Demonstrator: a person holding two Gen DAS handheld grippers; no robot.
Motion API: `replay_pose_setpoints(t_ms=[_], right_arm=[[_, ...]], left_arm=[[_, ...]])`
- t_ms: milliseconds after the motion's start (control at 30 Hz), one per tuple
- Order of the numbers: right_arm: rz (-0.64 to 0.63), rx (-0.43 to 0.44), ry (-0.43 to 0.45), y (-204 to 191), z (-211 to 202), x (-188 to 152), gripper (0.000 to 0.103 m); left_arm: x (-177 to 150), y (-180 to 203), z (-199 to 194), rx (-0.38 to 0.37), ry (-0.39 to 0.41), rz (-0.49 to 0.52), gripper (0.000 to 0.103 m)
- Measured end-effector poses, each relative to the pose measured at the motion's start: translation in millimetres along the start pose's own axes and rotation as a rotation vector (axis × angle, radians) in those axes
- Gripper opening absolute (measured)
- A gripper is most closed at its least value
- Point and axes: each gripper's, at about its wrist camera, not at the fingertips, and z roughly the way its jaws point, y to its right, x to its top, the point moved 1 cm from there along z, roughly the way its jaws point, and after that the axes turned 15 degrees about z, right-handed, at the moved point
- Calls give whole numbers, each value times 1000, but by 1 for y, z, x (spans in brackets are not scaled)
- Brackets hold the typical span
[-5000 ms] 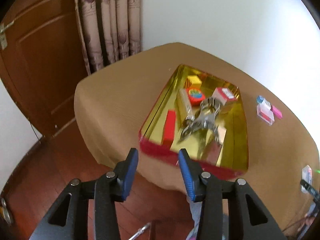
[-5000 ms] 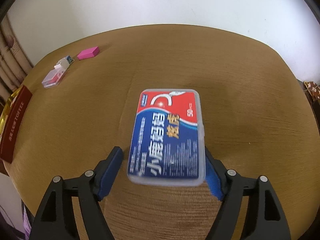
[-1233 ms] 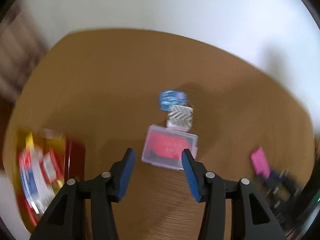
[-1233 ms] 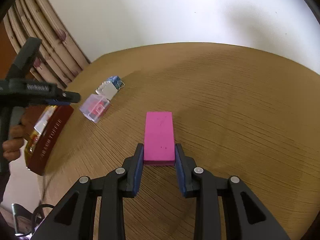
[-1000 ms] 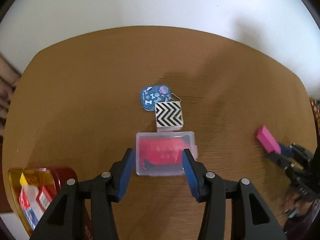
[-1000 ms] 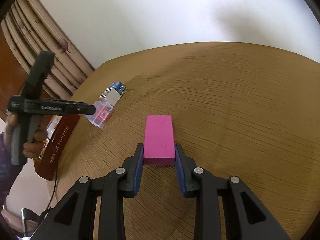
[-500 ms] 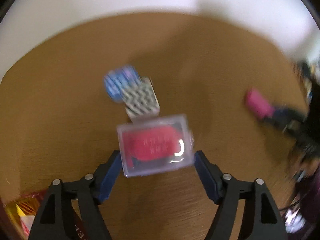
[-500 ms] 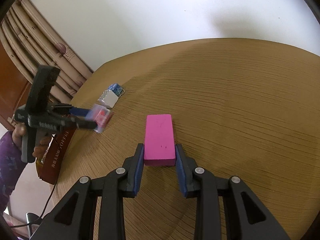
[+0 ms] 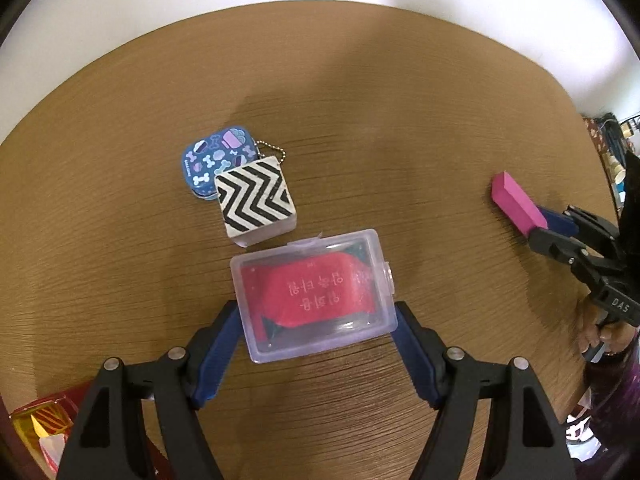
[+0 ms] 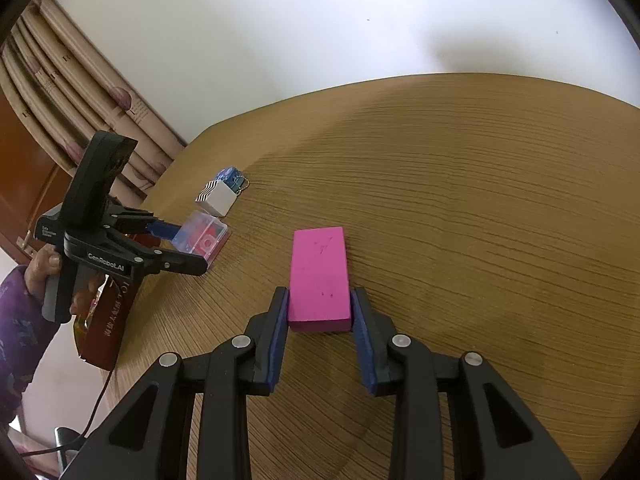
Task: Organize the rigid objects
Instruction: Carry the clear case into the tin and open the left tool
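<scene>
On brown wooden table (image 9: pixel 360 80): left gripper (image 9: pixel 316 328), fingers clamped on clear plastic case (image 9: pixel 314 294) with red contents. Just beyond the case: chevron-striped cube (image 9: pixel 256 200), touching blue patterned keychain tin (image 9: pixel 218 156). Right gripper (image 10: pixel 320 316), fingers closed on pink block (image 10: pixel 319 278) resting on table. Red-and-gold tin (image 10: pixel 106 320) at table's left edge.
</scene>
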Motion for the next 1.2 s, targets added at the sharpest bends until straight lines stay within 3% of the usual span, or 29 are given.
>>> replay_pose_setpoints(t_ms=[233, 367, 433, 567, 667, 800, 1000, 1200], right_arm=[[-16, -13, 2, -3, 0, -1, 30], [-28, -25, 0, -5, 2, -2, 30], [-47, -43, 2, -7, 2, -3, 30], [-62, -59, 7, -9, 3, -3, 30], [-61, -68, 11, -8, 3, -3, 29], [-82, -93, 21, -12, 5, -5, 29], [-120, -160, 22, -20, 5, -9, 28], [-18, -147, 17, -14, -8, -17, 28]], left_arm=[[25, -12, 6, -30, -4, -88, 78], [14, -32, -1, -52, 43, -145, 78], [14, -31, -3, -19, 53, -132, 75], [-3, -2, -5, 19, 70, -88, 74], [-15, 17, -17, 54, 126, -69, 74], [-46, 42, -47, 36, 234, -118, 74], [-120, 49, -109, 29, 355, -289, 74], [-221, -13, -138, 155, 309, -497, 74]])
